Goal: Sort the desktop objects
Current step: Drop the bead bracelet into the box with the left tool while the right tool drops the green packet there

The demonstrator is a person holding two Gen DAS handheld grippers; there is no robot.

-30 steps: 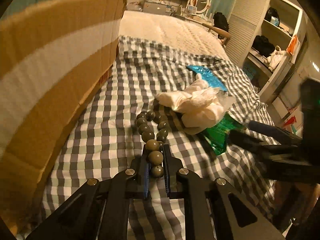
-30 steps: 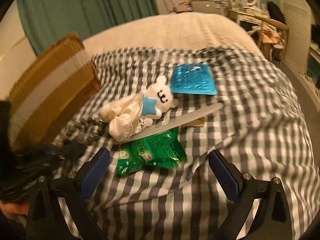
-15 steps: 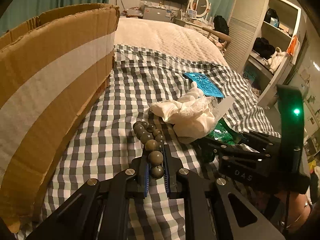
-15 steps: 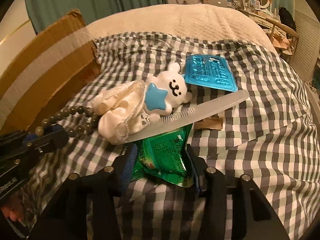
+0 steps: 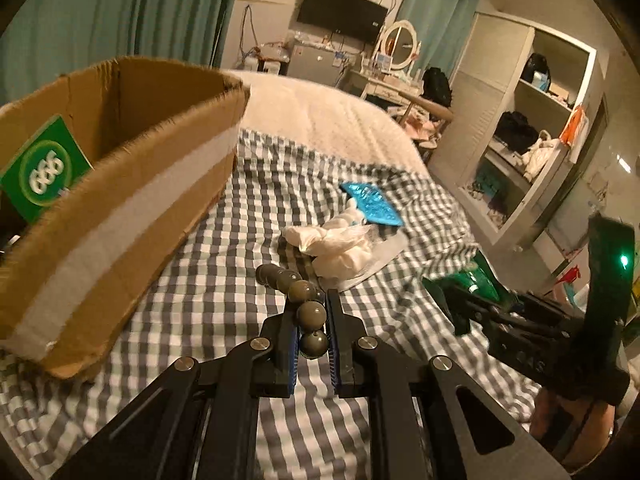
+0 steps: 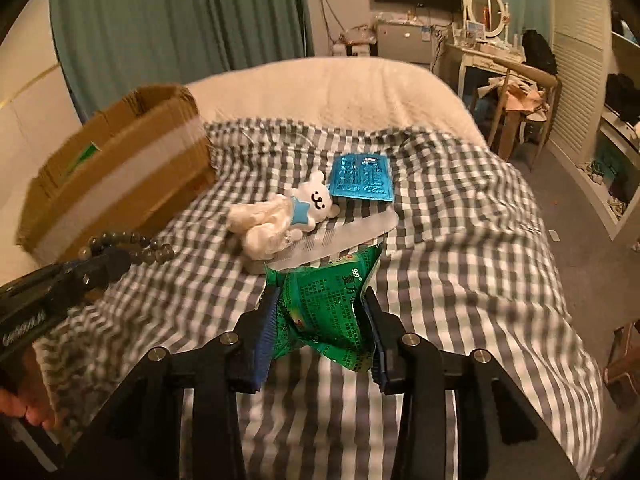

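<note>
My left gripper is shut on a string of dark olive beads, lifted off the checked cloth. The beads trail from that gripper in the right wrist view. My right gripper is shut on a green foil packet, raised above the bed. The same packet shows in the left wrist view. An open cardboard box stands at the left, with a green card inside. A white bear toy, a pale comb and a blue blister pack lie on the cloth.
The grey-and-white checked cloth covers a cream bed. A wooden chair and dresser with a round mirror stand behind the bed. White shelves line the right side. A hand holds the left gripper.
The right gripper closed on the green packet and lifted it. The left gripper rose with the beads, so the box's open top and green card now show.
</note>
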